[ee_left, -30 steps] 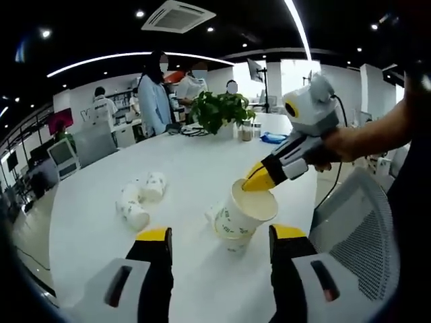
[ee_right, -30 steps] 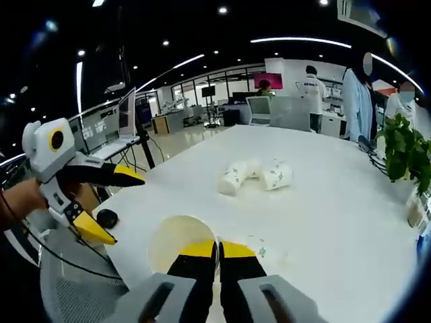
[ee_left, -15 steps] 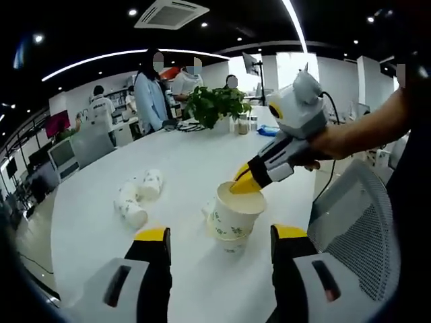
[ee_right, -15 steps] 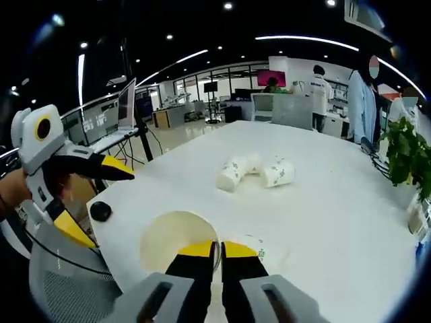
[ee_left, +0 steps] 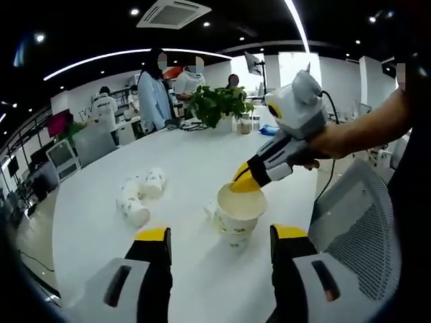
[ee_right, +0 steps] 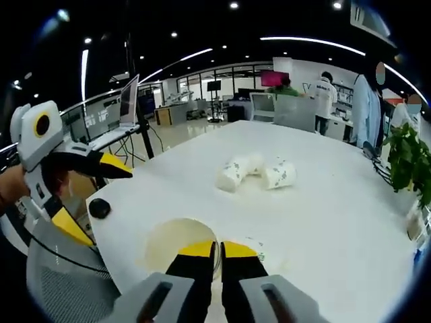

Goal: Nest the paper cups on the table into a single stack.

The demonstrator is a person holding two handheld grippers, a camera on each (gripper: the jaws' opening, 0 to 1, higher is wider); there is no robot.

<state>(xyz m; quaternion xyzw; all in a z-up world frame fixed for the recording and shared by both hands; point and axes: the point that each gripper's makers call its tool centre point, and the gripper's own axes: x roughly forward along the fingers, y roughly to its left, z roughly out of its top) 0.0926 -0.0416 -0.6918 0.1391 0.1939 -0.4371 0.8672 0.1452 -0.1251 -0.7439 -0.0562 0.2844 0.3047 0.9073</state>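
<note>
A white printed paper cup [ee_left: 239, 207] stands upright, nested in another cup [ee_left: 232, 237], near the table's edge. My right gripper [ee_left: 246, 182] comes in from the right, shut on the top cup's rim. My left gripper [ee_left: 222, 235] is open just in front of the stack, one jaw on each side and touching nothing. In the right gripper view my right gripper [ee_right: 217, 250] pinches the rim of the top cup [ee_right: 168, 245]. The left gripper [ee_right: 84, 195] hangs open at the left. Loose cups [ee_left: 140, 195] [ee_right: 254, 173] lie on their sides farther along the white table [ee_right: 337, 202].
A potted plant [ee_left: 217, 108] and small bottles stand at the table's far end, with several people behind it. A mesh chair [ee_left: 360, 229] is close on the right. A small black object [ee_right: 99, 208] lies at the table's edge. A laptop [ee_right: 128, 111] sits on a stand beyond.
The held cup has gone from tilted to upright and sits a little lower in the cup beneath. My left gripper stays open in front.
</note>
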